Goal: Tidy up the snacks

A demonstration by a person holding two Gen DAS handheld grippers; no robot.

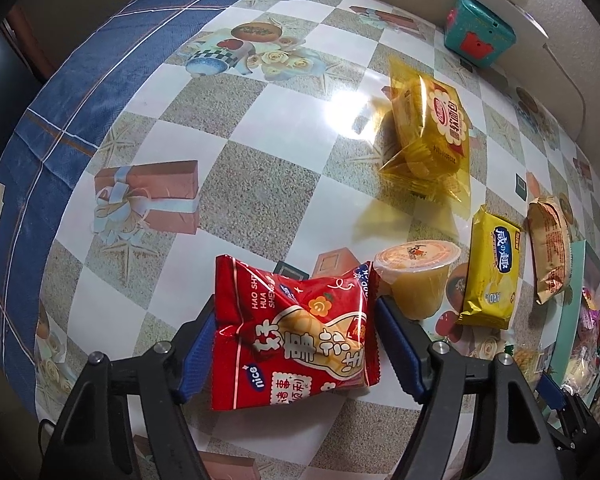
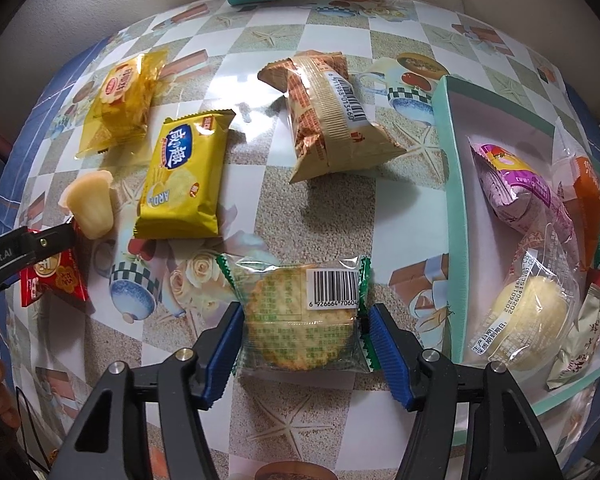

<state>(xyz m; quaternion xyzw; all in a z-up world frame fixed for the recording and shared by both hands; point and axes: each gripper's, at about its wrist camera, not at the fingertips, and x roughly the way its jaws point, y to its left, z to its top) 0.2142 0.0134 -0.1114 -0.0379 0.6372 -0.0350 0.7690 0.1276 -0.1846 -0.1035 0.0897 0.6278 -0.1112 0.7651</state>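
In the left wrist view my left gripper [image 1: 296,340] is open, its blue pads either side of a red snack packet [image 1: 296,332] lying on the table. In the right wrist view my right gripper [image 2: 304,340] is open around a clear green-edged cracker packet [image 2: 300,316]. The red packet [image 2: 56,284] and the left gripper arm show at the far left there. A mint-green box [image 2: 456,184] at the right holds several snacks.
On the checked tablecloth [image 2: 320,216] lie a jelly cup [image 1: 418,276], a yellow cracker pack [image 1: 494,272], a yellow bread pack [image 1: 432,136] and a brown packet [image 2: 332,116]. A teal toy box [image 1: 480,24] stands by the wall.
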